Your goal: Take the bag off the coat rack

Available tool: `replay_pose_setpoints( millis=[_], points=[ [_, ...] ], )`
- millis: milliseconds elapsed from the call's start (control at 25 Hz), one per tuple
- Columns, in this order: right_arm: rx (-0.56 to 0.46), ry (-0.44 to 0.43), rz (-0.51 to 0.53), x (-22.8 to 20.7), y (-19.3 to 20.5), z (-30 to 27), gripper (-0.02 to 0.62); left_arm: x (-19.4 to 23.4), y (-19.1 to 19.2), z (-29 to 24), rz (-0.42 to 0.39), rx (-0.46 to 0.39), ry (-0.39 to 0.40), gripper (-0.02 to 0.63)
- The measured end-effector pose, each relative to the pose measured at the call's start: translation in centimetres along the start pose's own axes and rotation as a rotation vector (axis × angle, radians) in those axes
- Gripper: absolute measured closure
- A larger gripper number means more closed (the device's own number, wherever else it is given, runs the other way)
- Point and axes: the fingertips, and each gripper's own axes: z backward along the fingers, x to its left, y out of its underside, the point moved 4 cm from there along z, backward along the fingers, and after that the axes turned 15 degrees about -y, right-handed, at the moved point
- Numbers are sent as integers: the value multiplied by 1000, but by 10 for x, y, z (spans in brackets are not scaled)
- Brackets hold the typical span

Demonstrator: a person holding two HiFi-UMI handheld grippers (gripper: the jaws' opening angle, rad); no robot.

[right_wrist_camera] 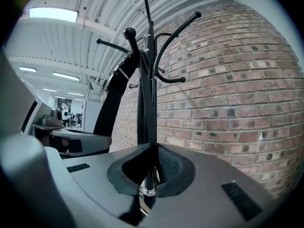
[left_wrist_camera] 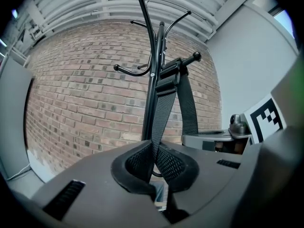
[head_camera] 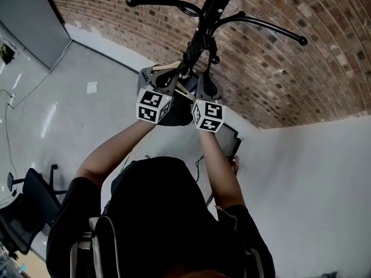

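A black coat rack (head_camera: 204, 16) stands against the brick wall, its pole (left_wrist_camera: 151, 84) rising to curved hooks. The dark bag (head_camera: 177, 113) hangs low on it, between my two grippers. A black webbing strap (left_wrist_camera: 165, 106) runs up from my left gripper (left_wrist_camera: 154, 148) to a knobbed hook (left_wrist_camera: 192, 58); the mesh pads are shut on that strap. My right gripper (right_wrist_camera: 153, 156) is shut on a black strap (right_wrist_camera: 142, 118) right in front of the pole. In the head view both grippers, left (head_camera: 171, 83) and right (head_camera: 203, 88), sit close together at the rack.
A brick wall (head_camera: 278, 74) is behind the rack, and a white wall (head_camera: 313, 178) is to the right. On the grey floor lies a dark flat object (head_camera: 229, 139) by the rack's foot. An office chair (head_camera: 26, 210) stands at lower left.
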Motion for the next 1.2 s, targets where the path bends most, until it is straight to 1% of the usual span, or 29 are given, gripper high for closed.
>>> replay_pose_setpoints(
  millis=[120, 280, 480, 800, 1000, 1200],
  points=[
    [-1, 8, -9, -3, -2, 7, 574, 2, -4, 5, 15, -3, -14, 583],
    [-11, 21, -22, -10, -6, 19, 574, 0, -16, 11, 61, -16, -10, 583],
    [-48, 25, -18, -15, -16, 36, 574, -10, -31, 21, 78, -63, 3, 583],
    [-106, 41, -27, -13, -46, 57, 574, -9, -63, 39, 107, -134, 7, 583],
    [-168, 58, -55, -14, -62, 82, 574, -16, -83, 55, 113, -166, 52, 583],
    [-235, 87, -56, -12, -82, 110, 574, -16, -101, 80, 146, -216, 54, 583]
  ],
)
